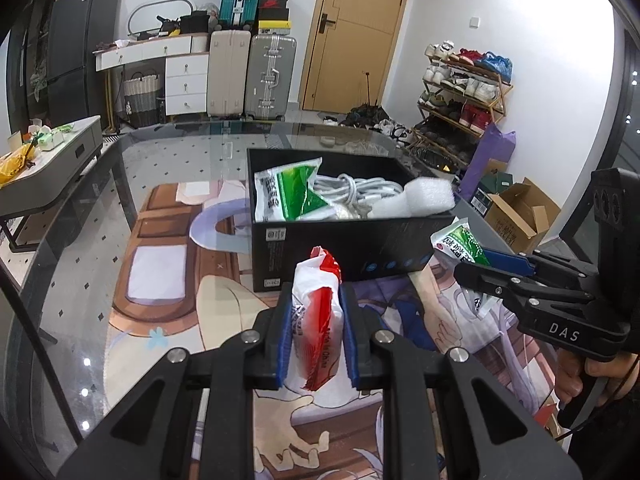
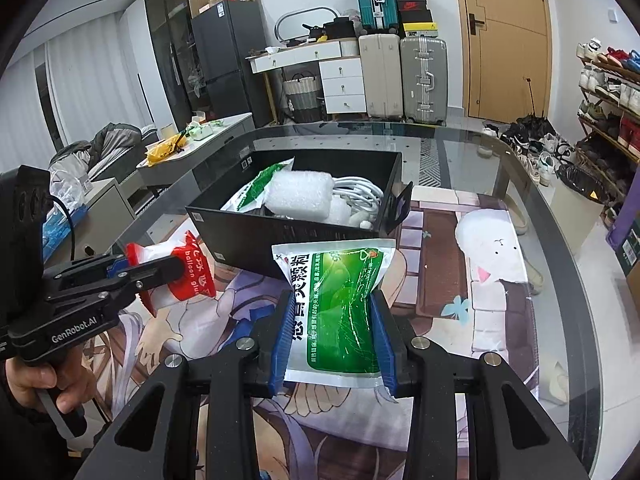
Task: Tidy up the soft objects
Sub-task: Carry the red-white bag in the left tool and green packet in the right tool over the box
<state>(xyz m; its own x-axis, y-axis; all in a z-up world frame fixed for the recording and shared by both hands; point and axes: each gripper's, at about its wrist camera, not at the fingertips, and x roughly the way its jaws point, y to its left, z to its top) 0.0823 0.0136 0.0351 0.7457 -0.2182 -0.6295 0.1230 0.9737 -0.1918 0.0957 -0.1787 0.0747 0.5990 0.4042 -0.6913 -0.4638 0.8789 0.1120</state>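
Red-and-white pouch (image 1: 316, 320), crinkled, upright, pinched at its lower half, top corner free, held above worktop short of box

Green-and-white pouch (image 2: 340, 312), glossy, squeezed to a waist at mid-height, printed face forward, held above worktop before box

Black box (image 1: 340, 240), open-topped, on worktop; holds second green-and-white pouch (image 1: 290, 192) leaning at one end, coiled white cable (image 1: 360, 188), white foam piece (image 1: 416, 198) against rim

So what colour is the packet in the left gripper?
Red and white packet, clearest in the left wrist view.
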